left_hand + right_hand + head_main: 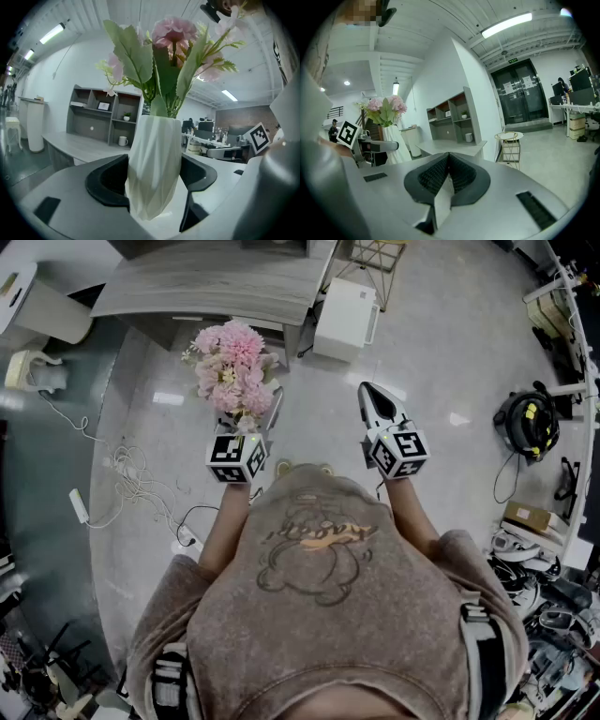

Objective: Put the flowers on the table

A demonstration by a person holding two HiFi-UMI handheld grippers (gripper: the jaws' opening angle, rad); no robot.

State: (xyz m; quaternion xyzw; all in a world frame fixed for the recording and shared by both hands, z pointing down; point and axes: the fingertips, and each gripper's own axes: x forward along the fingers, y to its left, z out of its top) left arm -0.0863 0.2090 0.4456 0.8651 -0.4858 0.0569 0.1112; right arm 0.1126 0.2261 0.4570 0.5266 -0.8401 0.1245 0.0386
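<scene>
We hold the left gripper [152,183] with its jaws spread wide and pressed against either side of the white faceted vase [154,140], so the grip is on the vase and not on the stems. The pink flowers [176,33] stand upright out of its mouth. The right gripper [447,180] has its jaws closed together with nothing between them, and it hangs beside the left one, apart from the vase. In the head view both grippers reach out in front of us above the pale floor [441,362]. The grey table [206,282] lies ahead, and the vase is in the air, not yet on it. We judge the pick-up done. What is left is to reach the tabletop, set the vase down upright and open the jaws.
</scene>
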